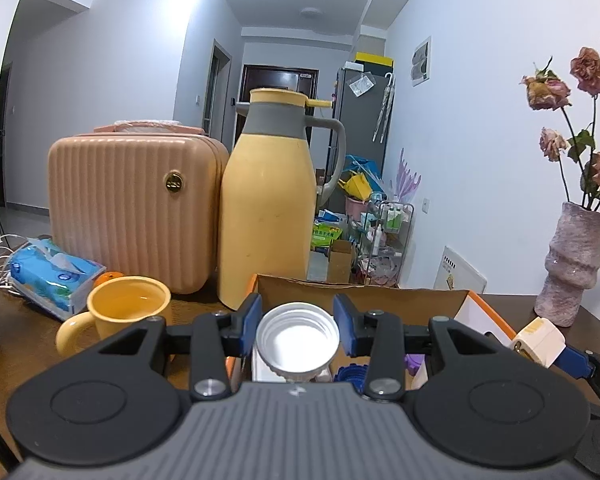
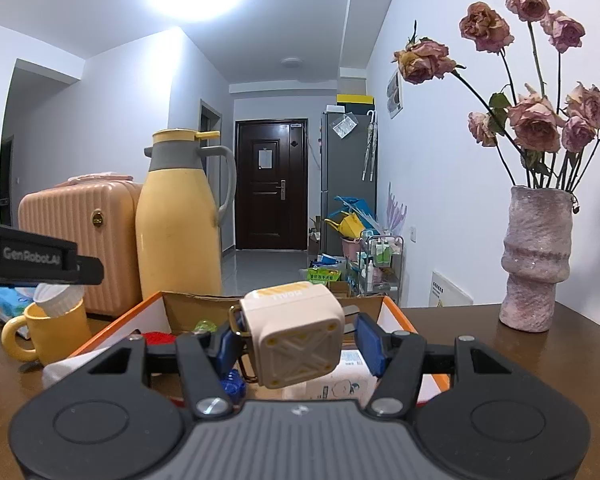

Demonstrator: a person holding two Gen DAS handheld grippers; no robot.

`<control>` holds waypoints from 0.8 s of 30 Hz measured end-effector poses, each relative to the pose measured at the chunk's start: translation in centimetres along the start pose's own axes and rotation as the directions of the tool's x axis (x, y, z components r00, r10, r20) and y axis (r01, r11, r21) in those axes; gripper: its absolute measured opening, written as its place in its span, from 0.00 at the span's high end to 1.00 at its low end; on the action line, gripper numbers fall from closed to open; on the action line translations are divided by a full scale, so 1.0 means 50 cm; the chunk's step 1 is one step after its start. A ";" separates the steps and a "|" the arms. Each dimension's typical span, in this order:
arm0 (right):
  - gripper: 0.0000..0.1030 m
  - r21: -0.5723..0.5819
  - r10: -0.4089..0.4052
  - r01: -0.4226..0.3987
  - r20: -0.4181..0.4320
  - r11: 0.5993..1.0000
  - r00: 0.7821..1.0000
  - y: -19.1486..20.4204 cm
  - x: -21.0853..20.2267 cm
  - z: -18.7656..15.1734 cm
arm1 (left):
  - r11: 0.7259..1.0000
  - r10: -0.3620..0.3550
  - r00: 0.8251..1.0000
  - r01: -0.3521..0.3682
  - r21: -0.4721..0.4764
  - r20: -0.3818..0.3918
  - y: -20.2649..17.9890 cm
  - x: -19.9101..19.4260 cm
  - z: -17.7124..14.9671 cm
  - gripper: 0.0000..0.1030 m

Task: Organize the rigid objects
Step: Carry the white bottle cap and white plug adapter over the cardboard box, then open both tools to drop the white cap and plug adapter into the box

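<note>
My left gripper (image 1: 298, 330) is shut on a white screw cap (image 1: 298, 340) and holds it above the near-left part of an orange-edged cardboard box (image 1: 364, 298). The cap also shows in the right wrist view (image 2: 54, 298), under the left gripper body, over the yellow mug. My right gripper (image 2: 296, 346) is shut on a cream cube-shaped charger (image 2: 296, 338) and holds it over the same box (image 2: 396, 310). The charger shows at the right of the left wrist view (image 1: 538, 340). The box holds a white packet (image 2: 340, 380), blue pieces (image 2: 232, 386) and a purple piece (image 1: 414, 362).
A yellow mug (image 1: 128, 314) stands left of the box. Behind are a yellow thermos jug (image 1: 268, 208), a pink ribbed case (image 1: 132, 208) and a blue tissue pack (image 1: 52, 280). A vase of dried roses (image 2: 536, 260) stands right on the brown table (image 2: 540, 360).
</note>
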State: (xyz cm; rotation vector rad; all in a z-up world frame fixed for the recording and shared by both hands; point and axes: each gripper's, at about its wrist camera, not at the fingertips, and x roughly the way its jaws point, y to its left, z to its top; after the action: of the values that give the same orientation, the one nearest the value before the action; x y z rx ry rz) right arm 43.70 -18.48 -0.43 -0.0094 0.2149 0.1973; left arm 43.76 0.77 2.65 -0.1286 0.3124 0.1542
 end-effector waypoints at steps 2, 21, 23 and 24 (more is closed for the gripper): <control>0.43 -0.001 0.000 0.000 0.000 1.000 1.000 0.001 0.014 0.002 | 1.000 -0.002 1.000 0.002 0.002 -0.013 -0.003 0.021 0.000 0.61; 0.43 -0.005 -0.011 0.010 -0.059 1.000 0.998 -0.013 0.161 -0.001 | 0.999 -0.004 0.997 0.007 0.035 -0.075 -0.036 0.166 0.008 0.61; 0.43 -0.009 -0.013 0.012 -0.065 1.000 0.998 -0.014 0.170 -0.002 | 0.999 -0.002 0.997 0.005 0.042 -0.081 -0.039 0.176 0.009 0.61; 0.43 -0.011 -0.014 0.013 -0.069 1.000 0.998 -0.013 0.176 -0.003 | 0.999 0.000 0.996 0.004 0.048 -0.085 -0.041 0.181 0.009 0.61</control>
State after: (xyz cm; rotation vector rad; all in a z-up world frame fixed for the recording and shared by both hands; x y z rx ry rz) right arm 52.23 -17.44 -2.46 -0.0286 0.2826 0.1850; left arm 52.73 0.00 0.42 -0.0879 0.4005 0.1396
